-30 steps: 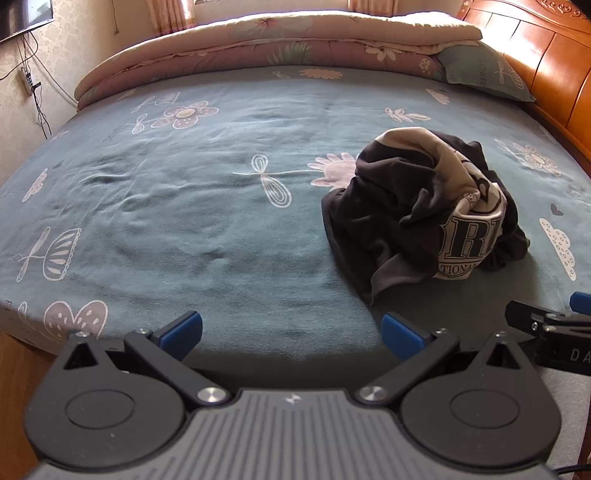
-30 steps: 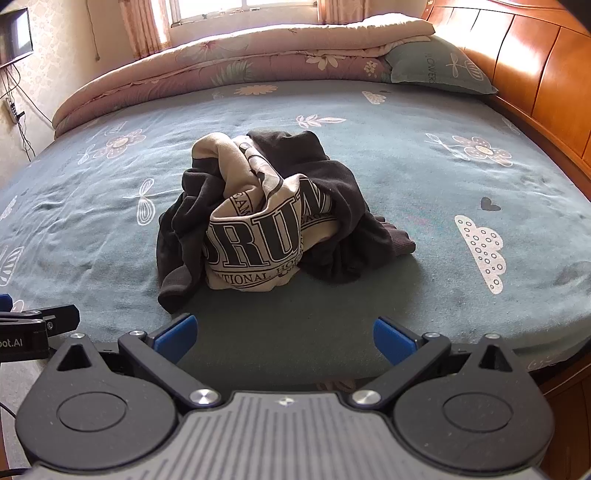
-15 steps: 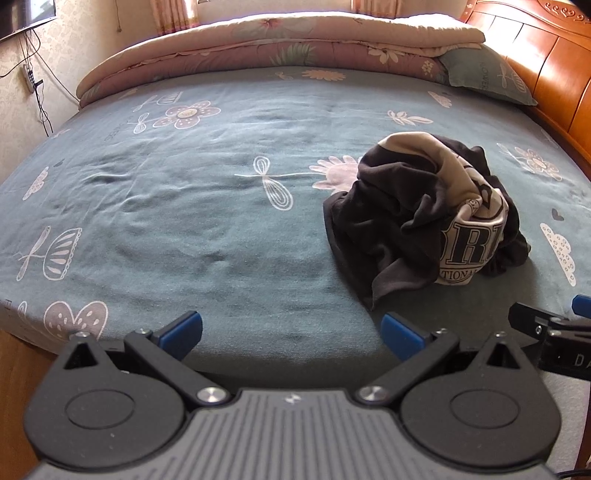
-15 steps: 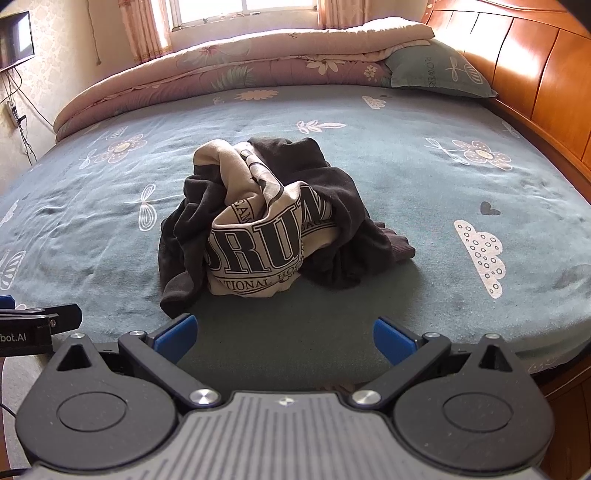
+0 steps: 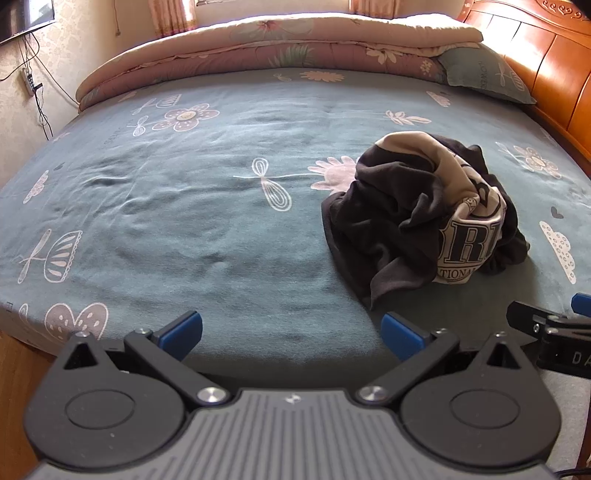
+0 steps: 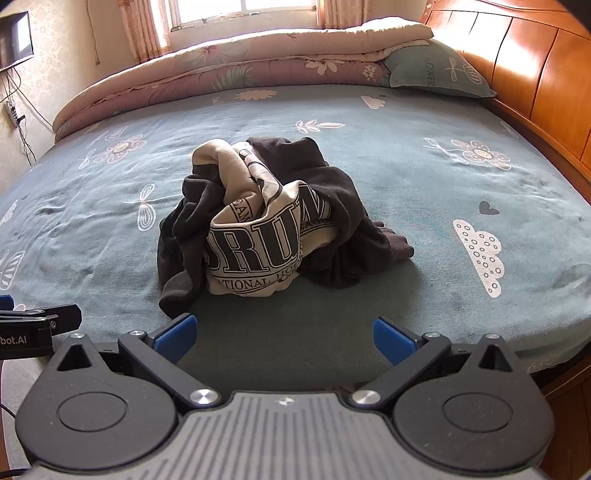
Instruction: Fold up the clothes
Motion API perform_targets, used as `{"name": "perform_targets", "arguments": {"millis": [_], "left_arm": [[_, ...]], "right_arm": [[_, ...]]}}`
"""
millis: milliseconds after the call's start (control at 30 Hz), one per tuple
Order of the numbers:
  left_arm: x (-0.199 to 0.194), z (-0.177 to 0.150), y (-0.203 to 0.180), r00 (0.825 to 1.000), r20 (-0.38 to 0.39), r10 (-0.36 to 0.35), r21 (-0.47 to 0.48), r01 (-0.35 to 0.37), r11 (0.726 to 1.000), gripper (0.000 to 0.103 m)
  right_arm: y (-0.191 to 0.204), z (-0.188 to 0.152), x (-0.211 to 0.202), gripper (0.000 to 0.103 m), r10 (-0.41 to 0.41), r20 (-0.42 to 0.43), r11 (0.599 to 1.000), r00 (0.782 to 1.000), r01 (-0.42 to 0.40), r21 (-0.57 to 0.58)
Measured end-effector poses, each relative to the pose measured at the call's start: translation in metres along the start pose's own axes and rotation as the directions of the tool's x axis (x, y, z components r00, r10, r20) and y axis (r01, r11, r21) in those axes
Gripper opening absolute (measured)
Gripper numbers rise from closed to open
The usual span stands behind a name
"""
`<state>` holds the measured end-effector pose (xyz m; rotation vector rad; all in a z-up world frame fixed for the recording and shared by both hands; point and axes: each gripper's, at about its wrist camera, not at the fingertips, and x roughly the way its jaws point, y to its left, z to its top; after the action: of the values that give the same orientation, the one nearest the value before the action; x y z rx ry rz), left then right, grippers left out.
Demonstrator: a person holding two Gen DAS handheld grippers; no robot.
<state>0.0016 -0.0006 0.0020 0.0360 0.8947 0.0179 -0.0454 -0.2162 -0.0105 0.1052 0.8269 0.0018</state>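
Clothes sit bunched in one dark and cream heap on the bed, and we find the heap in the same spot and shape as a second ago. What differs is small: in the right wrist view the heap and the window beyond the quilt now show slightly lower, and in the left wrist view the bed looks a little nearer.

We hold the left claw over the near edge of the bed, its blue pads spread wide with nothing between them. The right claw is likewise spread apart and empty, just short of the heap.

The heap lies toward the right half of the bed, nearer the wooden headboard side than the wall. It is a lump with no clear long axis; its lettered cream panel faces the right claw, and a ribbed cuff trails out toward the headboard side.
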Motion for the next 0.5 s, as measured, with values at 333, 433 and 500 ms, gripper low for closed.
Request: {"name": "perform_targets", "arguments": {"millis": [333, 433, 500], "left_arm": [[0.0015, -0.0011, 0.0004, 1.000, -0.005, -0.006, -0.001, 0.006, 1.000, 0.103], [0.0025, -0.0015, 0.0009, 1.000, -0.007, -0.009, -0.001, 0.009, 1.000, 0.103], [0.0033, -0.0016, 0.0015, 1.000, -0.010, -0.009, -0.002, 0.009, 1.000, 0.103]], "right_arm": [[0.0029, -0.0024, -0.0007, 0.103, 0.001, -0.001, 1.000, 1.000, -0.001, -0.008], [0.0040, -0.0023, 0.0001, 0.103, 0.000, -0.002, 1.000, 1.000, 0.000, -0.010], [0.0044, -0.0019, 0.0004, 0.103, -0.001, -0.003, 1.000, 1.000, 0.001, -0.011]]}}
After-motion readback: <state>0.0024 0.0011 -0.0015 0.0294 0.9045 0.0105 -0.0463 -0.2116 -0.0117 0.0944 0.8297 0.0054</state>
